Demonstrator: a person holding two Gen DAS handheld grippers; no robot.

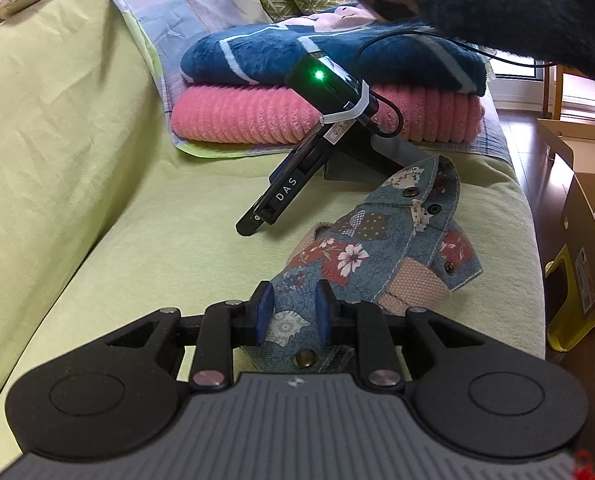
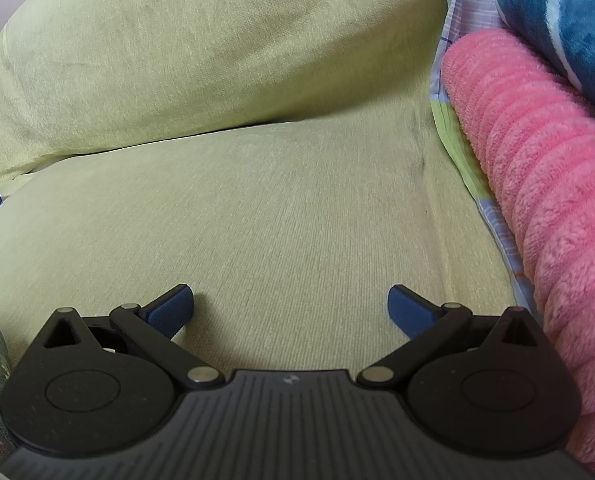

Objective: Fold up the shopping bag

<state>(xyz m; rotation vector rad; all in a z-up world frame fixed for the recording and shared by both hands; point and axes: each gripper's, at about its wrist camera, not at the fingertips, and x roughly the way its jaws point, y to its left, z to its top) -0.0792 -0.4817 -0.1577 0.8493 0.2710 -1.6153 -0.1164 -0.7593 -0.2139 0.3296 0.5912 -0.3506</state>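
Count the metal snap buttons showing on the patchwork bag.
4 snaps: one near the bag's top flap, one beside it, one on the right edge, one below the tongs. Folds may hide others.

I'm seeing my left gripper point(image 1: 293, 312): black linkage arms, silver pivot screws, blue pads, ribbed grey body with a small logo. My right gripper point(image 2: 290, 310) has the same build. A fuzzy dark sleeve point(image 1: 517, 8) covers my arm.
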